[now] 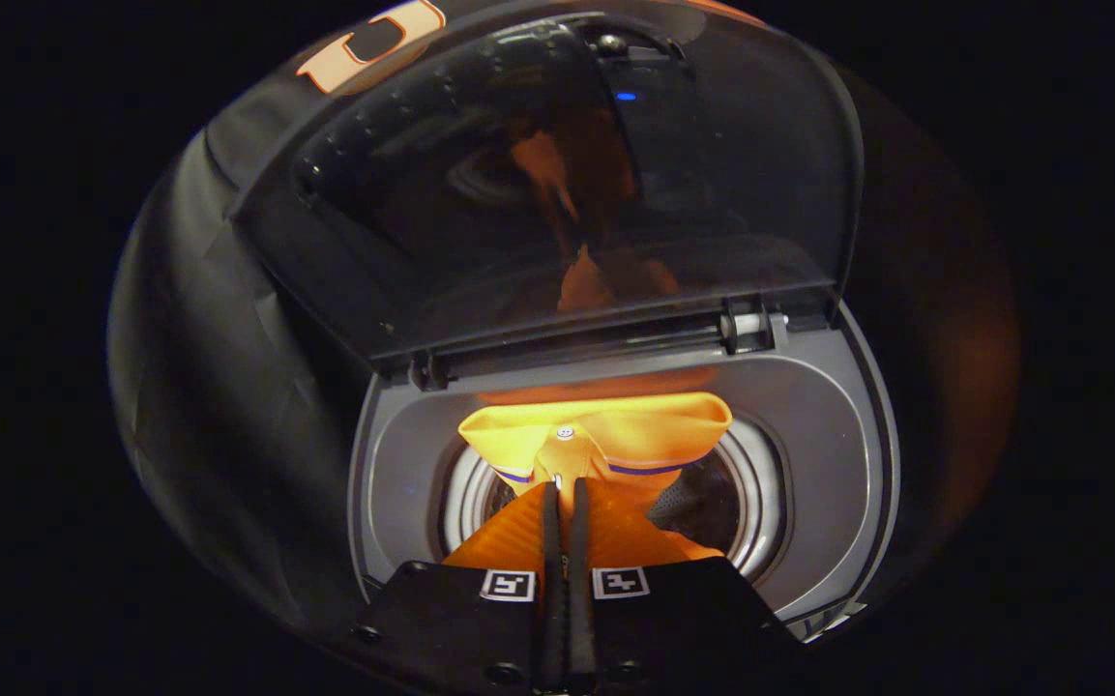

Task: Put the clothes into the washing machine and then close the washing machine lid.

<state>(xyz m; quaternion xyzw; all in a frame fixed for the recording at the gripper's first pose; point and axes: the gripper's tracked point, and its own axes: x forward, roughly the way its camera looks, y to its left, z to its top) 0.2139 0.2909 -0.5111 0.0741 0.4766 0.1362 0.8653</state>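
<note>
The washer (615,406) sits with its gray top rim around a round drum (750,503). At 12 o'clock from the fingers, the tinted lid (557,184) stands raised on its rear hinge, reflecting orange. The gripper (565,493) has its fingers nearly together, pinching an orange shirt (605,430). The shirt hangs over the drum mouth, its collar spread at 12 o'clock just beyond the fingertips.

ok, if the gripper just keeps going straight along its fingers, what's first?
The gripper, shut on the orange shirt, points into the washing machine's drum opening. Likely only shirt first, then the drum; depth unclear.
</note>
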